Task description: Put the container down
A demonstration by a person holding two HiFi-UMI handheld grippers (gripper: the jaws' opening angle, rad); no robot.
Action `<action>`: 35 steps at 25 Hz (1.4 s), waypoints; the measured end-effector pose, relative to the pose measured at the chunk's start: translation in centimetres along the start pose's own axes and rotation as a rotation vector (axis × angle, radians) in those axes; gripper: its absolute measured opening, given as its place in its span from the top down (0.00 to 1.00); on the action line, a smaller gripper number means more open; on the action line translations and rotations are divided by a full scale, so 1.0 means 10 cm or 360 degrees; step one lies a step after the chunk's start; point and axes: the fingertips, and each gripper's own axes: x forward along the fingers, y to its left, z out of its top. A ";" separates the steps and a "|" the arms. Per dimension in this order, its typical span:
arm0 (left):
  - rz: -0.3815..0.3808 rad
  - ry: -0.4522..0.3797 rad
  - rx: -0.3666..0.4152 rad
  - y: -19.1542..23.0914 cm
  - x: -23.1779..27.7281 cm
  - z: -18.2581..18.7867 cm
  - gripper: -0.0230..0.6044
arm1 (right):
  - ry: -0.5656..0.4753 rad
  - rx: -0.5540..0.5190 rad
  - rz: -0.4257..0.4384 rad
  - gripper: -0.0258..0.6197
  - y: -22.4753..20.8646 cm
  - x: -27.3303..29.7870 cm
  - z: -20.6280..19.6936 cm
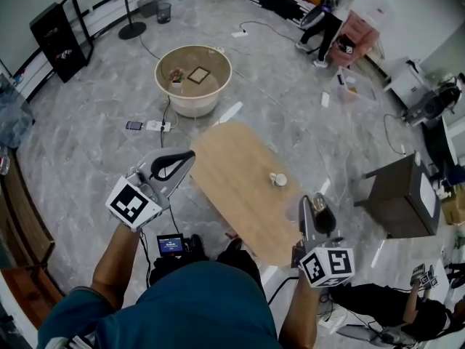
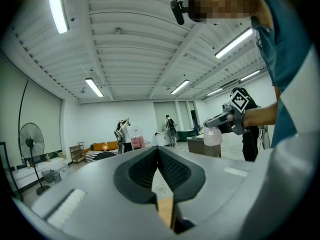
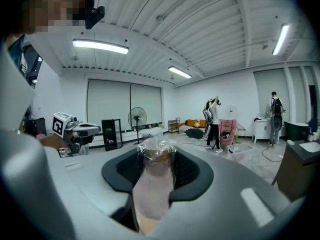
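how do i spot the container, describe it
Find the wooden table in the room's middle; the right gripper is by its near right end. The container is the clear pinkish pot held between its jaws, unlike the small white item lying on the tabletop.

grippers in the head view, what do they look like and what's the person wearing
Both the left gripper and the right gripper have light grey moulded bodies with black ribbed jaw pads. Each carries a white cube printed with black square markers. The person wears a teal short-sleeved top.
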 end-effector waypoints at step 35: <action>0.0349 0.0301 -0.0165 0.61 0.44 -0.60 0.97 | 0.0212 0.0066 0.0415 0.73 -0.64 2.17 -1.00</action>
